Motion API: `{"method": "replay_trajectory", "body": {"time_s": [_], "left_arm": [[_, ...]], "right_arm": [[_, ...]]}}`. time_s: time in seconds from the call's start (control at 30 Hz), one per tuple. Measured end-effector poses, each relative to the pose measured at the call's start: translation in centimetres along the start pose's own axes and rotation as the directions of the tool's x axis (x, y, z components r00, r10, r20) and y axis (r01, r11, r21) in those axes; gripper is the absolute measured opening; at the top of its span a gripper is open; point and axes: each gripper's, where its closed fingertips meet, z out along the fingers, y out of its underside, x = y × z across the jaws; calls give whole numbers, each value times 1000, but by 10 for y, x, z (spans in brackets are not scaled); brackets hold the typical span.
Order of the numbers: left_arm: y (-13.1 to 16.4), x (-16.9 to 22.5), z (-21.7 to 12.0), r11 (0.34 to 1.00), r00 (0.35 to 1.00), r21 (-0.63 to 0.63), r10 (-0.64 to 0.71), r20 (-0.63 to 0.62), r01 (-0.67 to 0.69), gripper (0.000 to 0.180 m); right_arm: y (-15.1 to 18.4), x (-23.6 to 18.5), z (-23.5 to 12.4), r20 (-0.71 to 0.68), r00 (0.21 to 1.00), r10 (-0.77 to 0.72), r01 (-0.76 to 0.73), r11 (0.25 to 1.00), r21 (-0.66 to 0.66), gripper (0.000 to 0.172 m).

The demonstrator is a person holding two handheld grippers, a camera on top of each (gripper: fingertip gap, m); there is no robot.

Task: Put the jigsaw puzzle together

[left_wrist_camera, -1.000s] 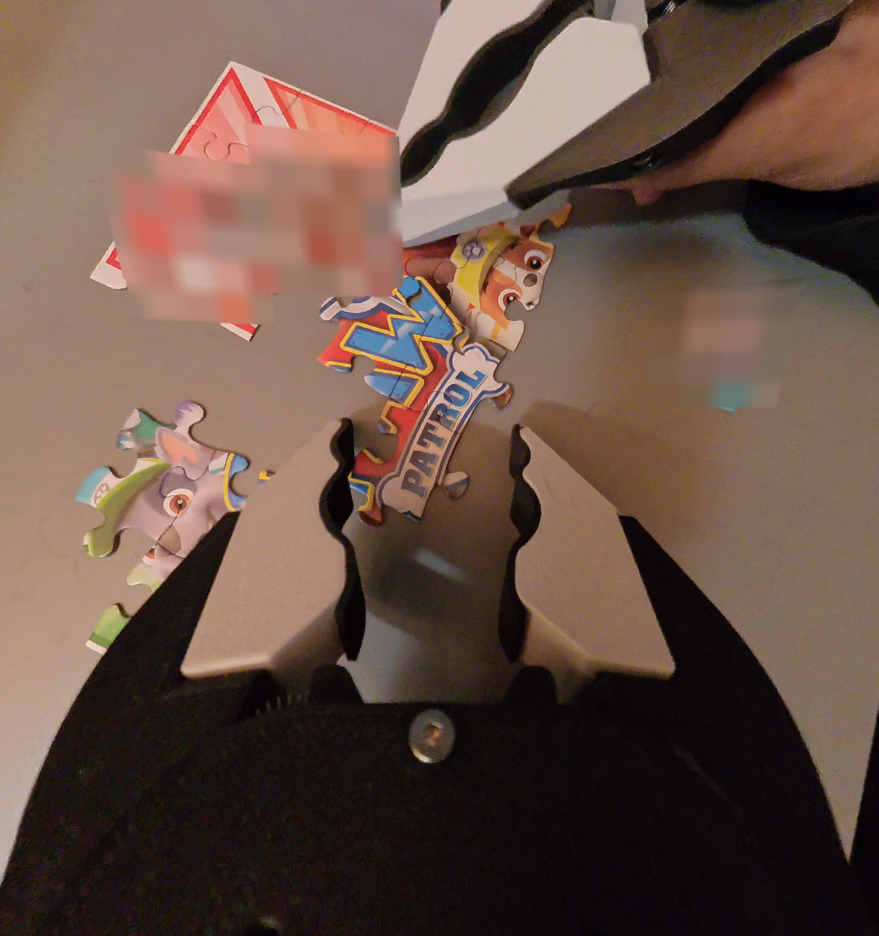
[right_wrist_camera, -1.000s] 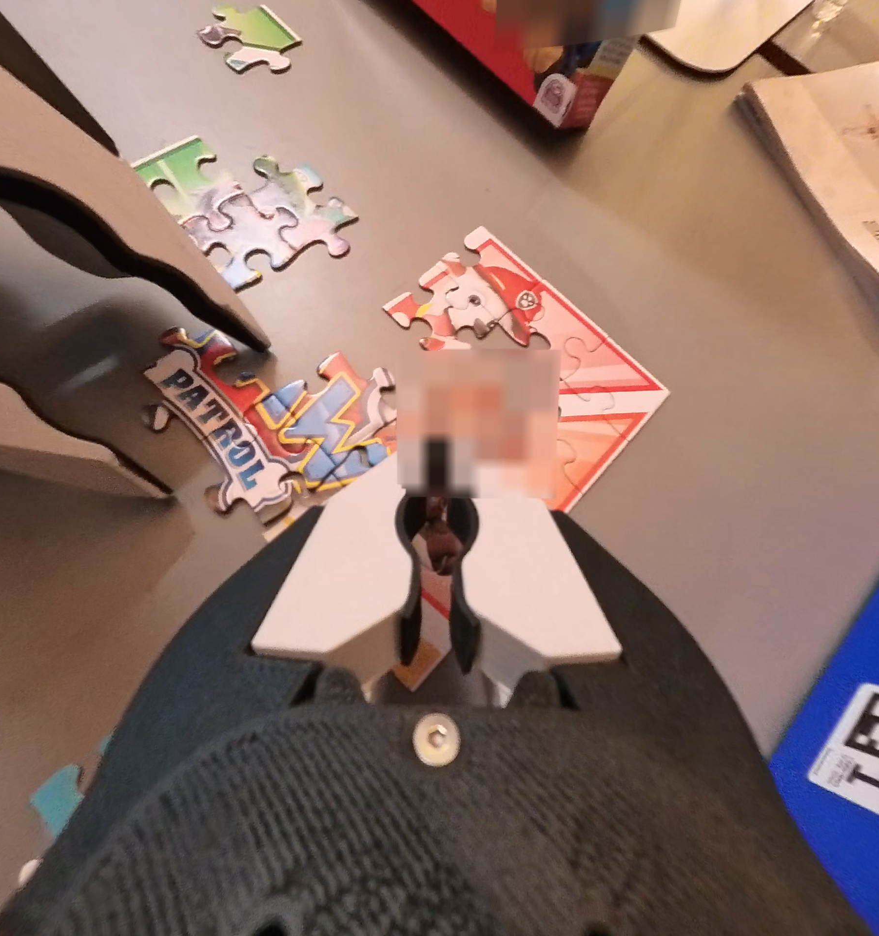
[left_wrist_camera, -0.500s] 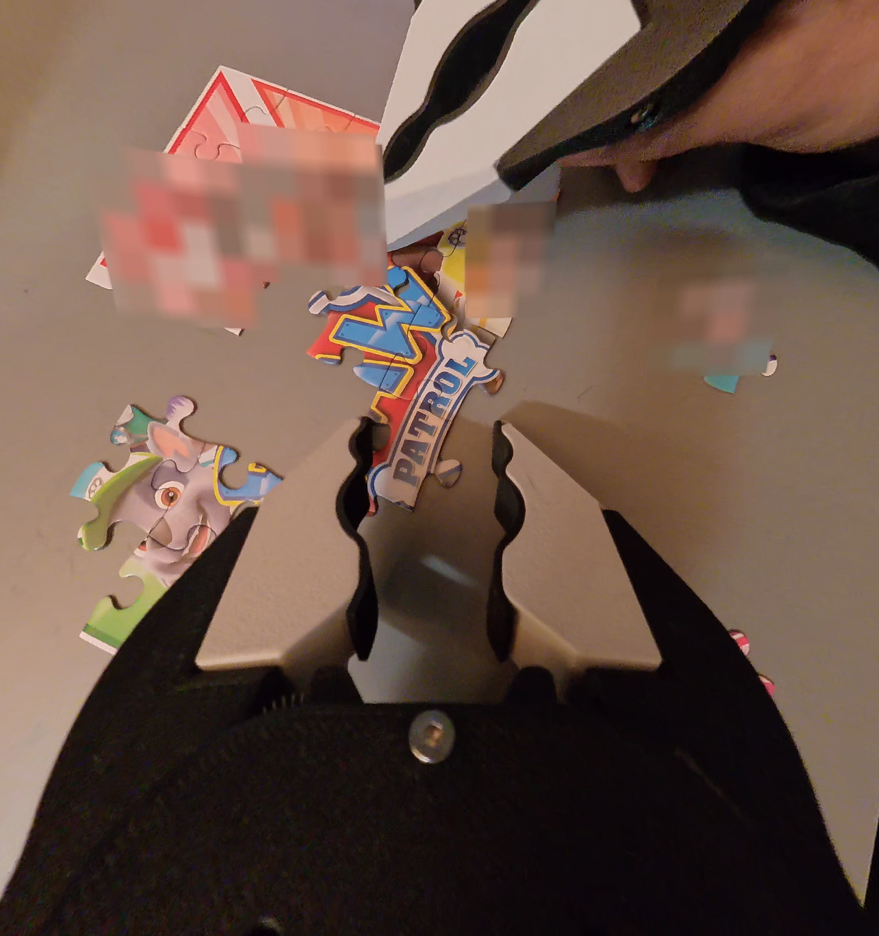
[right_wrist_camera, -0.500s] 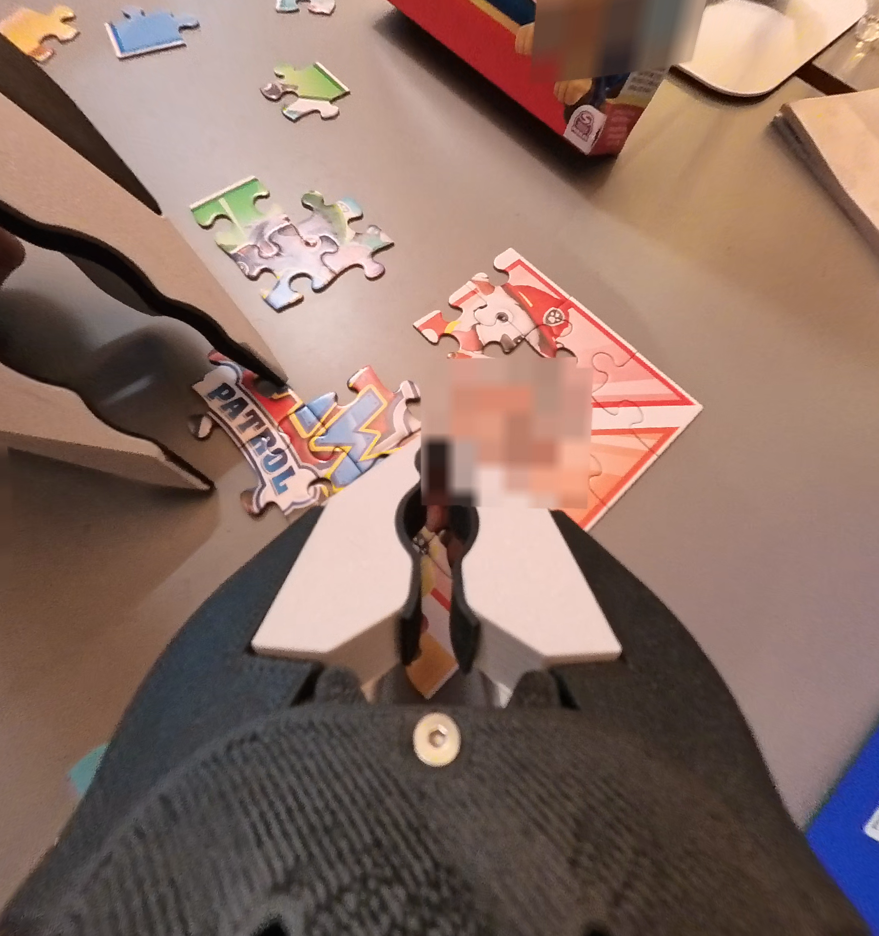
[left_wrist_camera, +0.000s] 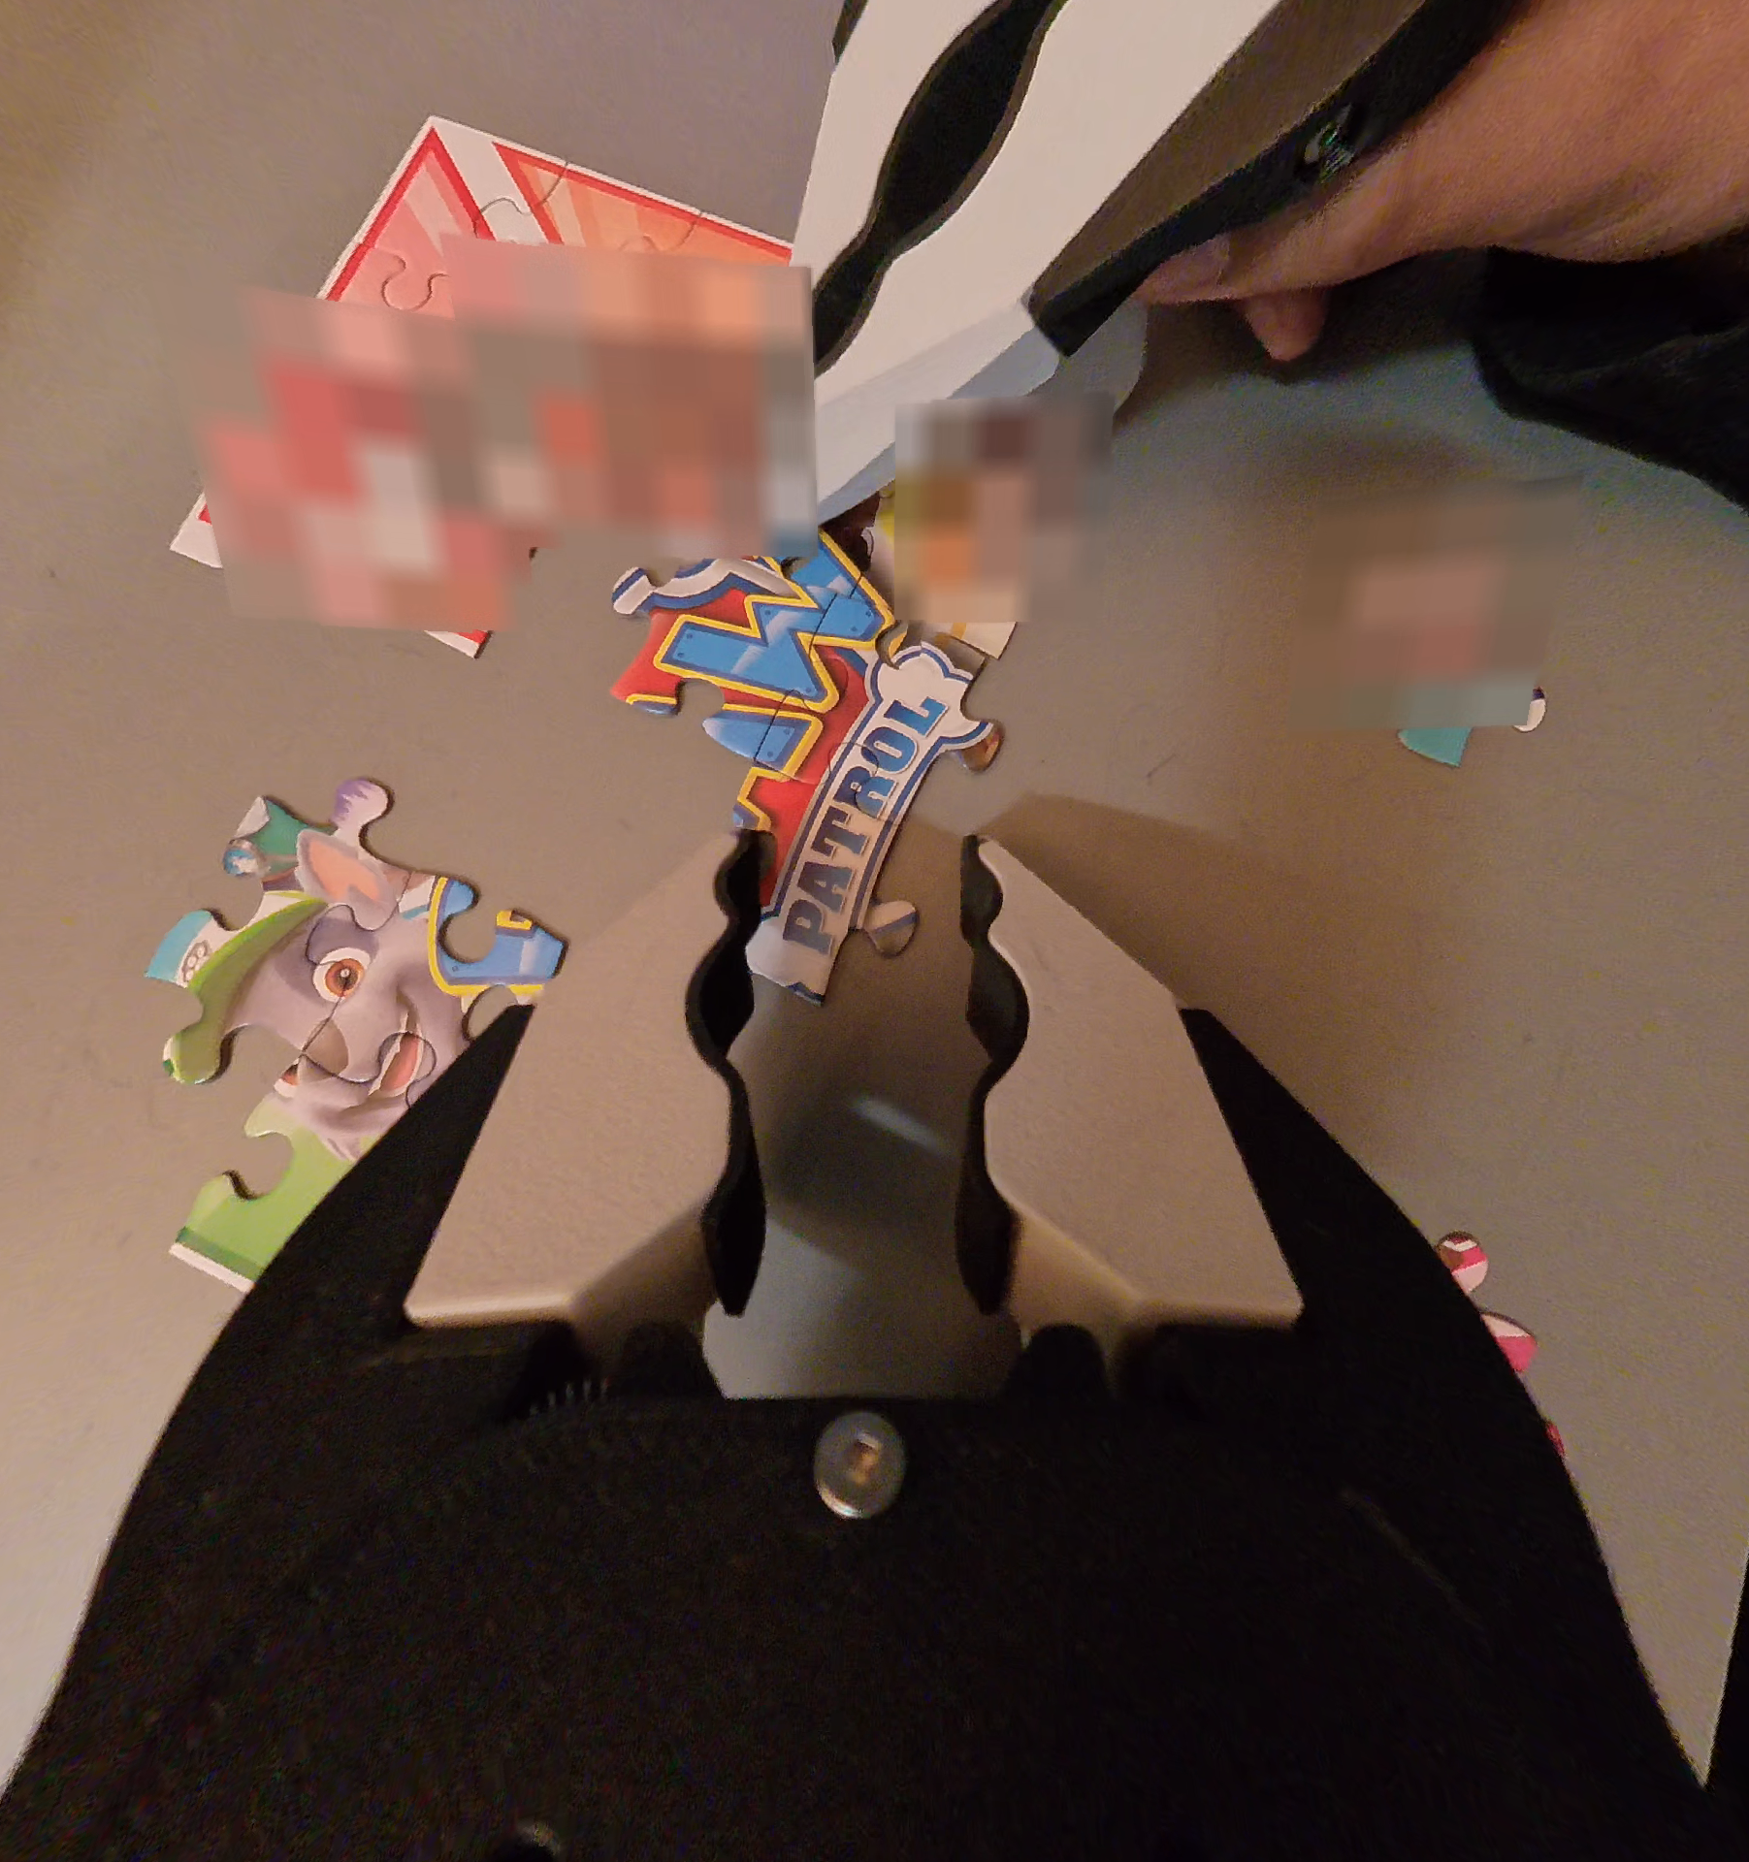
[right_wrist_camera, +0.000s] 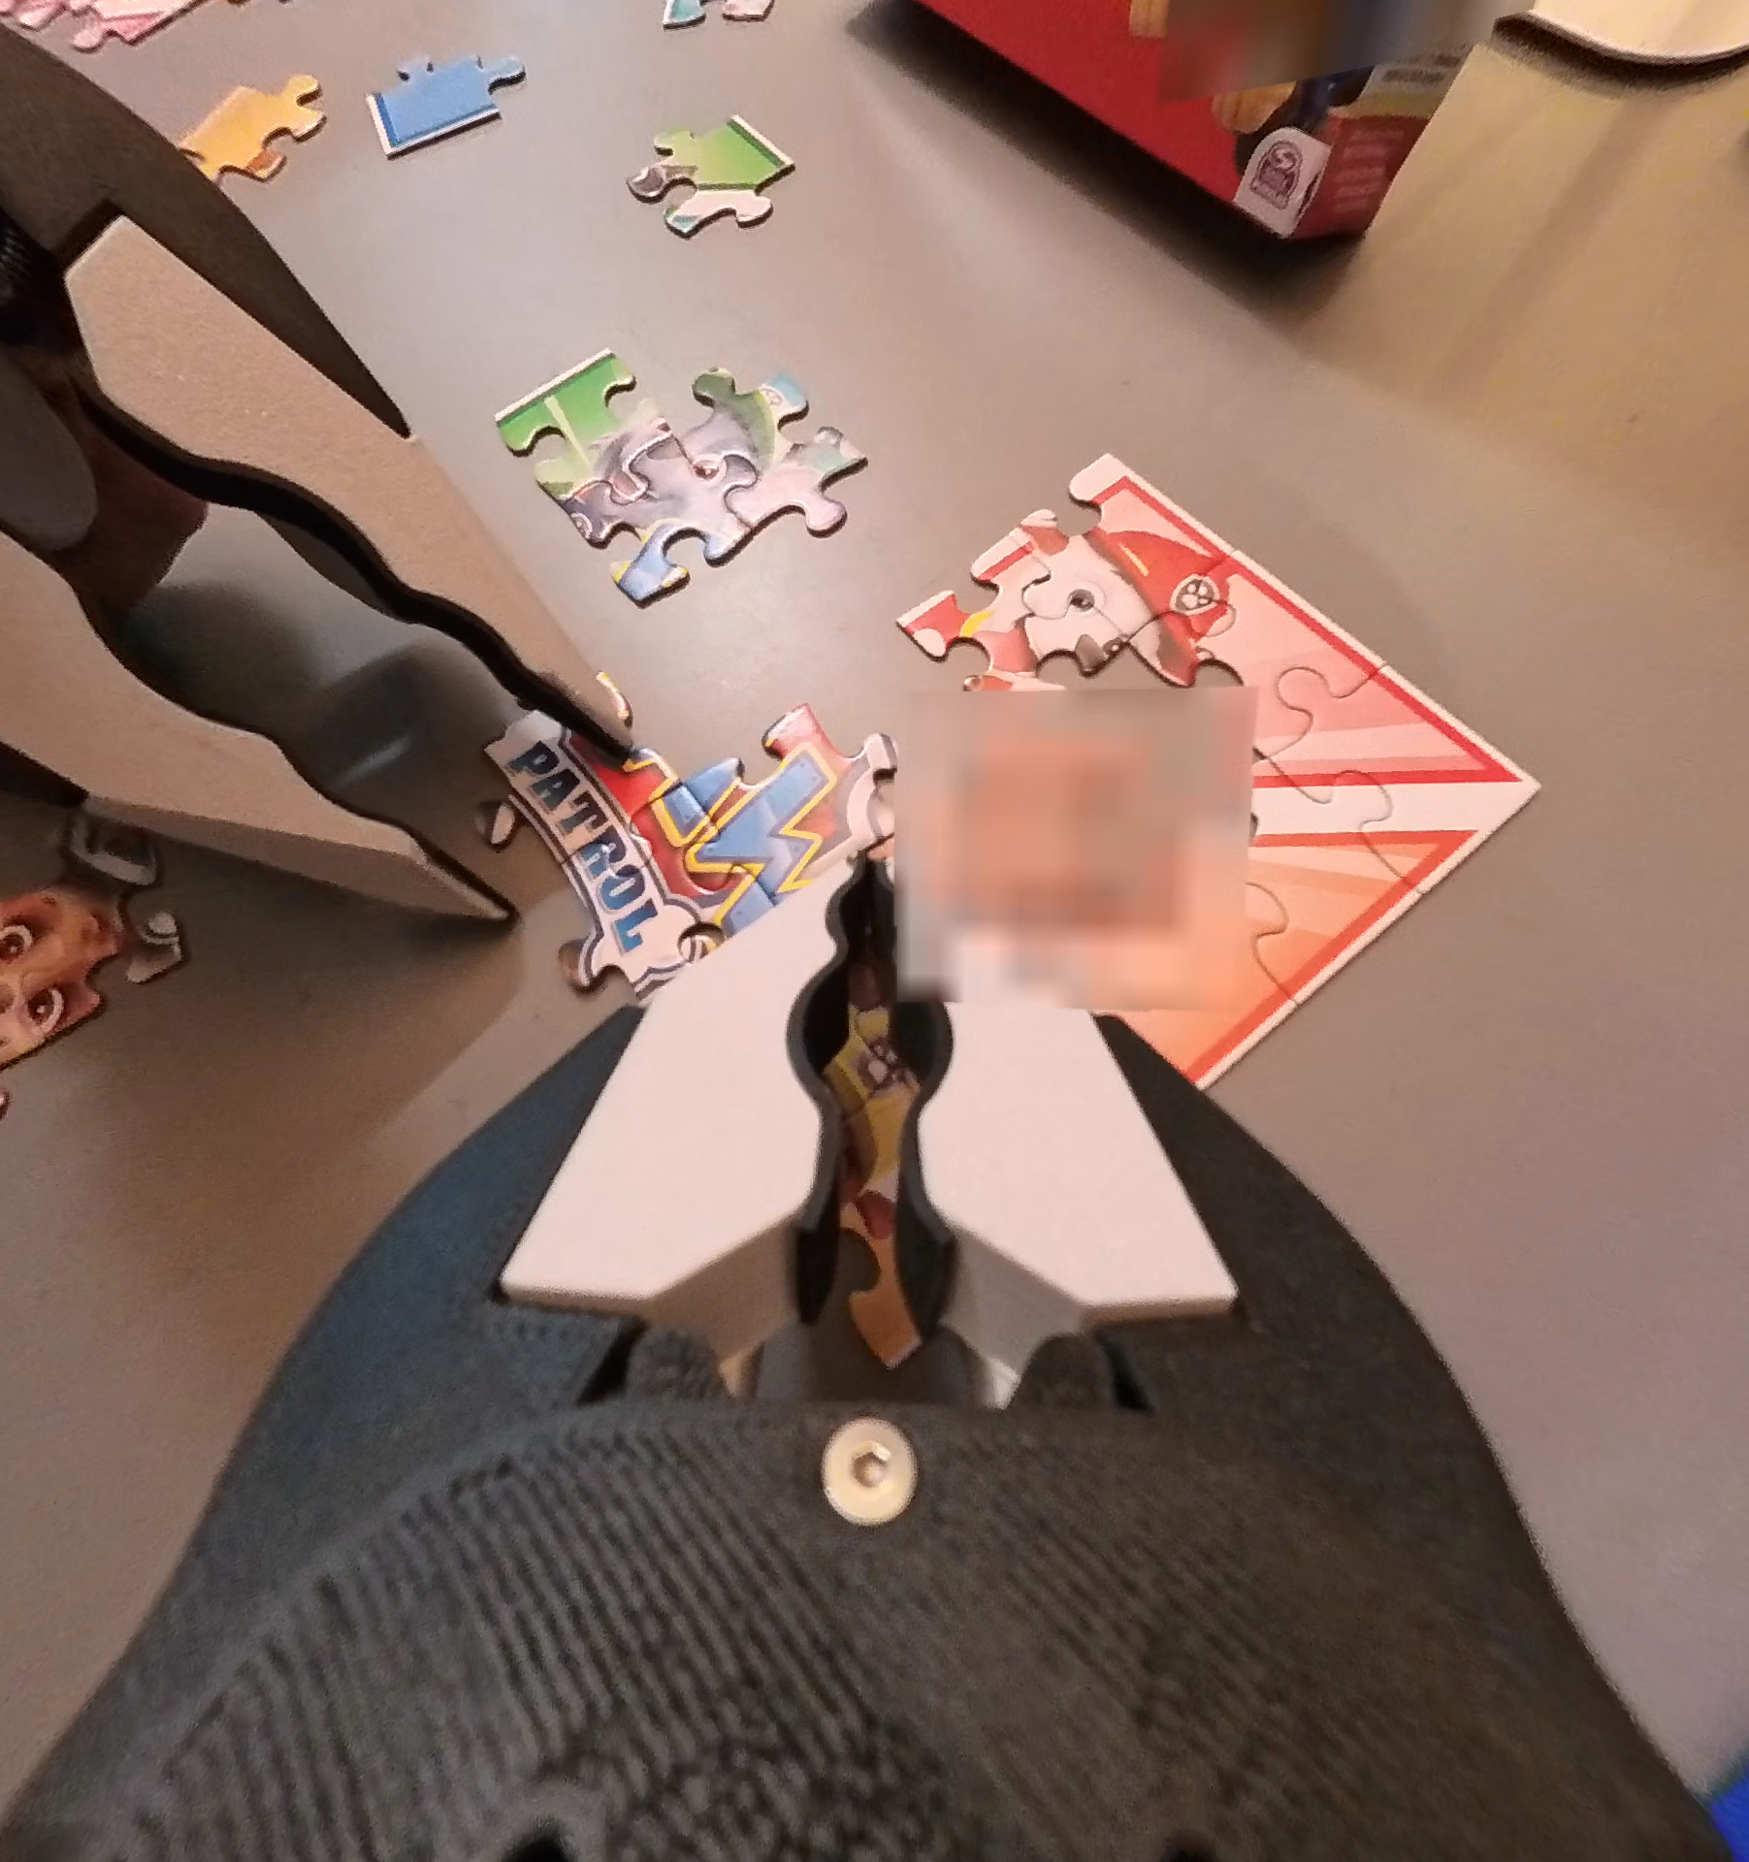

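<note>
A flat cardboard puzzle piece (right_wrist_camera: pixel 865 1159) in yellow, brown and orange stood on edge, pinched between the wavy black pads of the right tongs (right_wrist_camera: pixel 868 892), which were closed upon it above the grey tabletop (right_wrist_camera: pixel 1455 403). Just ahead and to the left lay a joined cluster of glossy pieces (right_wrist_camera: pixel 709 836) in red, blue and yellow, ending in a white bone-shaped banner. The left tongs (left_wrist_camera: pixel 855 856) stood partly open over that banner end: the left pad (left_wrist_camera: pixel 739 907) touched its red edge, while the right pad (left_wrist_camera: pixel 981 907) stood clear of it. Further out lay a red-striped corner section (right_wrist_camera: pixel 1334 786), a grey-and-green cluster (right_wrist_camera: pixel 678 474), single loose knobbed pieces (right_wrist_camera: pixel 442 101) and a red box (right_wrist_camera: pixel 1253 111).
</note>
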Motion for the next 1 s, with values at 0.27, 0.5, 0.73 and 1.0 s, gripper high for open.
{"method": "replay_trajectory", "body": {"time_s": [0.27, 0.5, 0.73, 1.0], "left_arm": [[1, 0, -1, 1000, 1000, -2, 6, -5, -6, 28], [1, 0, -1, 1000, 1000, 3, -1, -8, 1, 27], [1, -1, -1, 1000, 1000, 2, 4, -4, -4, 27], [0, 0, -1, 1000, 1000, 8, 2, -4, -2, 27]], "right_arm": [[2, -3, 1, 12, 1000, -14, 14, 1000, -11, 0], [2, -3, 2, 5, 1000, -25, 25, 1000, -13, 0], [0, -6, 2, 3, 998, -58, 58, 998, -3, 0], [-1, -7, 2, 5, 998, -68, 68, 998, -2, 0]]}}
